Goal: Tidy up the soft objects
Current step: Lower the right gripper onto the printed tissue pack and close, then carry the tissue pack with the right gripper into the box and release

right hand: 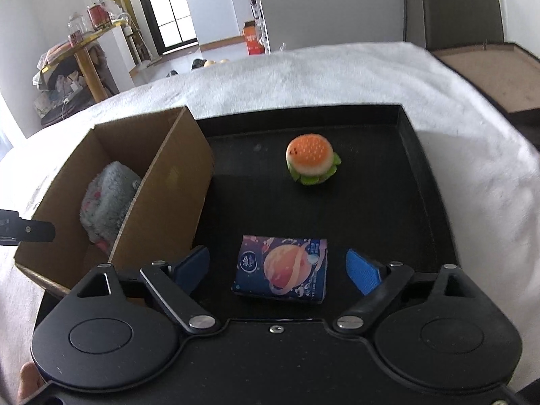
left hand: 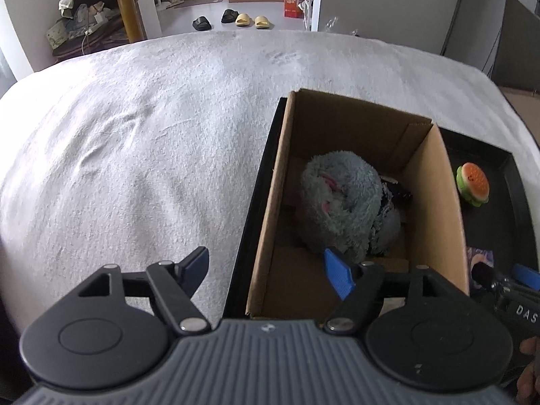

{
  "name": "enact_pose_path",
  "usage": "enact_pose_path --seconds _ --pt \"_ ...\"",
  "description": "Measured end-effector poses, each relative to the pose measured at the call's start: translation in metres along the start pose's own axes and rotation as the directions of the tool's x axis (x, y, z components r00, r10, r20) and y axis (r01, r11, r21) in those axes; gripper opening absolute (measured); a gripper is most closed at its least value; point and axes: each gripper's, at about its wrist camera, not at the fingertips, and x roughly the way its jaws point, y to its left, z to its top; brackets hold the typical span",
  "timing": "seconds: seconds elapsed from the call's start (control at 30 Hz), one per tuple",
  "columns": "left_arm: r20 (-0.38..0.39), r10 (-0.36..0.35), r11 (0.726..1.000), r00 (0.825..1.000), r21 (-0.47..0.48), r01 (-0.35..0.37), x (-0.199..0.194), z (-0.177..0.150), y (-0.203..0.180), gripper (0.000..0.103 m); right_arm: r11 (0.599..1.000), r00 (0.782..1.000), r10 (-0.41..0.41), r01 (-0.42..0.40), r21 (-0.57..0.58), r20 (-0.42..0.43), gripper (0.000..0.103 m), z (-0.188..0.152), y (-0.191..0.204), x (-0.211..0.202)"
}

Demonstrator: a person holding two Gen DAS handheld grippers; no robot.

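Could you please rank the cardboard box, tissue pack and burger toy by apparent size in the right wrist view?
1. cardboard box
2. tissue pack, though nearer the camera
3. burger toy

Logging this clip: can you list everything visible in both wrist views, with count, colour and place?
cardboard box: 1, brown, open-topped, standing in the left part of the tray
plush toy: 1, grey-green with pink patches, inside the cardboard box
burger toy: 1, orange bun with green edge, on the tray floor toward its far side
tissue pack: 1, dark blue with a planet print, on the tray floor near the right gripper
tray: 1, black, on the blanket
blanket: 1, white, fuzzy, under the tray
slippers: 4, two black and two beige, on the floor beyond
left gripper: open, empty, at the box's near left edge
right gripper: open, fingers either side of the tissue pack
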Motion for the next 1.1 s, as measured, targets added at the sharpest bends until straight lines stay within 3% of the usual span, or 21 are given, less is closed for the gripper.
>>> enact_pose_path --seconds 0.2,0.5,0.6,0.7,1.1 --pt "-0.022 0.030 0.999 0.999 0.035 -0.029 0.007 0.001 -0.009 0.074 1.000 1.000 -0.008 0.008 0.014 -0.014 0.094 -0.002 0.001 0.015" --pt "-0.044 0.065 0.996 0.997 0.060 -0.063 0.013 -0.001 -0.022 0.074 1.000 0.997 -0.015 0.014 -0.019 -0.075 0.094 -0.011 0.006 0.034" --pt "-0.047 0.071 0.995 0.996 0.070 -0.067 0.015 -0.002 -0.025 0.074 0.999 0.994 -0.041 0.039 -0.029 -0.098 0.088 -0.015 0.006 0.038" --pt "-0.049 0.072 0.995 0.996 0.076 -0.068 0.014 -0.002 -0.027 0.074 0.999 0.994 -0.047 0.045 -0.023 -0.097 0.071 -0.017 0.002 0.037" --pt "-0.050 0.037 0.997 0.998 0.069 -0.034 0.010 -0.004 -0.029 0.074 0.999 0.998 -0.033 0.034 0.017 -0.058 0.071 -0.005 -0.005 0.014"
